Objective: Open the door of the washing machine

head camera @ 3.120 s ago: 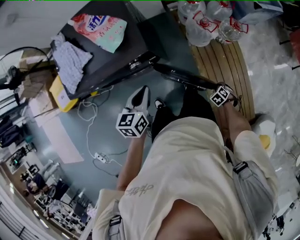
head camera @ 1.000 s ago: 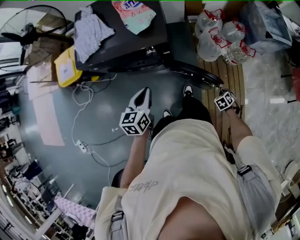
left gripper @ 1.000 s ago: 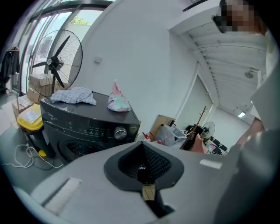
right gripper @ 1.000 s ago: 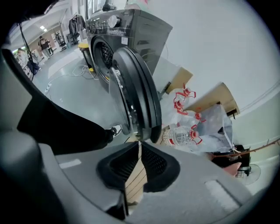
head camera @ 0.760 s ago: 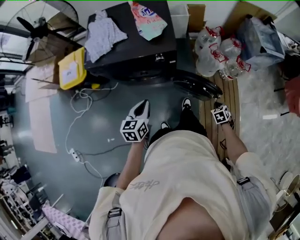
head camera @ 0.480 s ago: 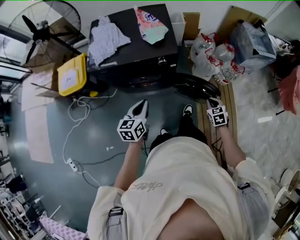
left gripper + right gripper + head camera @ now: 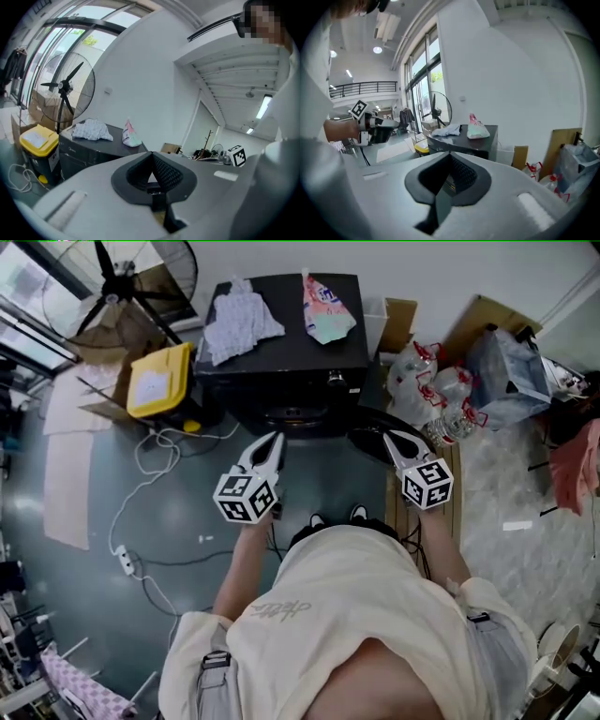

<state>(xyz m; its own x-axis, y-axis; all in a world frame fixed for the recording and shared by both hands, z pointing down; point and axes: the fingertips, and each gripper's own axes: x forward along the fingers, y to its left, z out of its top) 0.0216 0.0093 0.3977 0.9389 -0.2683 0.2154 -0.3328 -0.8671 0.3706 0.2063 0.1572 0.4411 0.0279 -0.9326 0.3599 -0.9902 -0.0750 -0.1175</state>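
Lifted since a second ago, clear of door (image 7: 366, 435) swung open at front of washing machine (image 7: 286, 357), with right tool (image 7: 394, 439) and left tool (image 7: 271, 440) both closed on nothing; opening judged complete, so hold clear next.

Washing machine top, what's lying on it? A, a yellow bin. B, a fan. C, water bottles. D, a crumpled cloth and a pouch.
D: a crumpled cloth and a pink-and-green pouch lie on the black top of the washing machine.
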